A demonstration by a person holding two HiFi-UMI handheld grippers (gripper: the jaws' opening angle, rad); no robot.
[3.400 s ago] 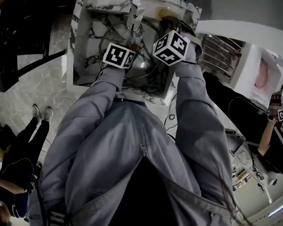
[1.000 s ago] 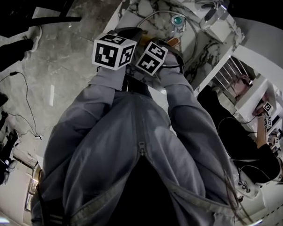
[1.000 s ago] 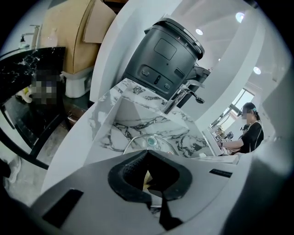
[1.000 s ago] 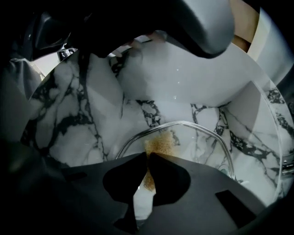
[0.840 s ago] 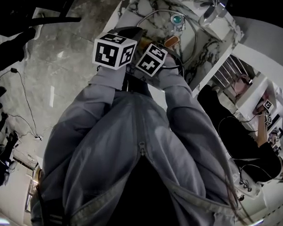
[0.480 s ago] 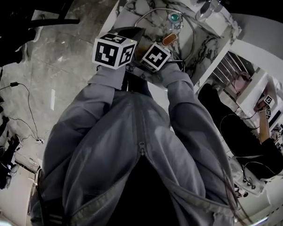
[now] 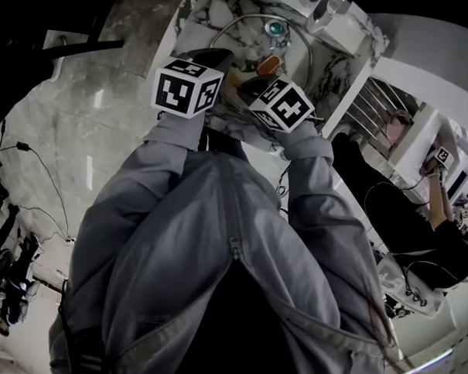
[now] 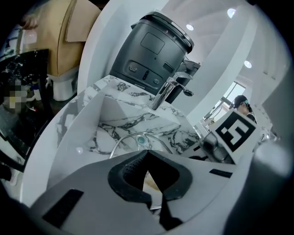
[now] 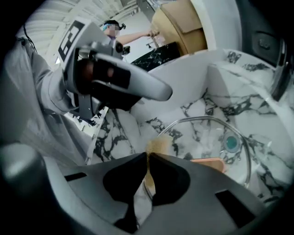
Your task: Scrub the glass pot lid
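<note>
- Just now: the right tongs (image 9: 147, 156) have come up off the lid (image 9: 206, 137) and rolled. In the head view their marker cube sits further right than half a second back and shows another face.
- Right tongs are clamped on a thin tan pad (image 9: 158, 146). Its end pokes past the tips over the lid's near-left rim, clear of the glass as far as I can judge.
- Left tongs (image 8: 147, 152) are together with nothing between the tips, and have barely shifted. They hang over the sink's (image 8: 110, 114) near-left side and do not touch the lid.
- Reading: a stroke broken off or a pause between passes. The pad must go back down onto the glass before scrubbing resumes.
- Lid lies in the bottom of the marble sink, teal knob (image 8: 141, 139) up, with neither pair of tongs holding it.
- An orange piece (image 9: 207, 163) rests on the lid, just right of the right tongs. I can't tell what it is.
- Around: tap (image 8: 167, 89) on the far rim, dark machine (image 8: 151, 50) behind it, another person (image 7: 418, 229) well apart at right.
- In the way: the orange piece sits in the pad's likely path, and the two tongs crowd each other. The loose lid may slide under pressure.
</note>
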